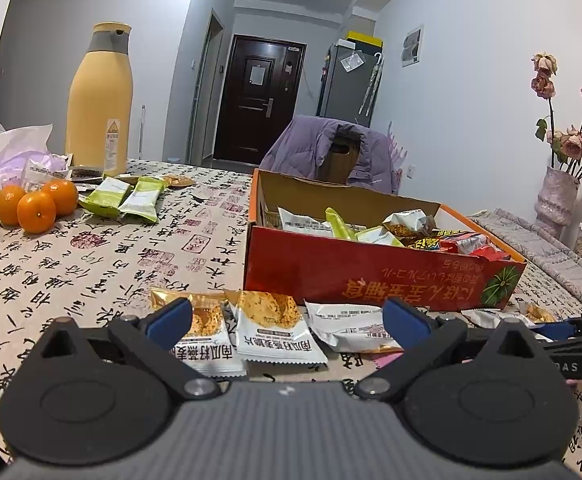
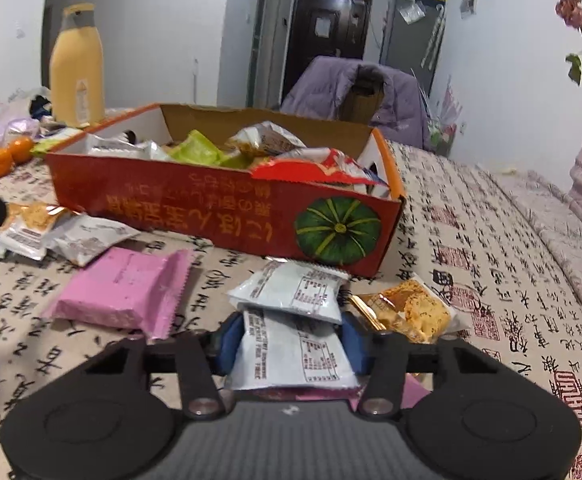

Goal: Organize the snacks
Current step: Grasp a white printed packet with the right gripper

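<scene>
Two grippers work over a table [image 1: 91, 264] covered in a calligraphy-print cloth, and the red box [image 2: 227, 200] is the landmark. That open box, with a green pumpkin printed on its near side, is already heaped with snack packets.

The right gripper [image 2: 293, 346] is in front of the box's pumpkin end, its blue pads pressed against both sides of a white packet [image 2: 295, 360] lying printed-back up. A second white packet [image 2: 291, 290] lies partly over the far end of the held one, between it and the box. A gold packet [image 2: 411, 312] lies just right of these, near the box's corner. A pink packet [image 2: 127, 292] lies flat in front of the box's left half, and more white packets [image 2: 51, 232] sit by its left end.

The left gripper [image 1: 287, 316] hangs with its jaws spread wide, nothing between the pads; below it, in front of the box, lie two oat-crisp packets [image 1: 243, 328].

Well left of the box stand a yellow flask [image 1: 99, 96], three oranges [image 1: 35, 204] and two green packets [image 1: 123, 198].
</scene>
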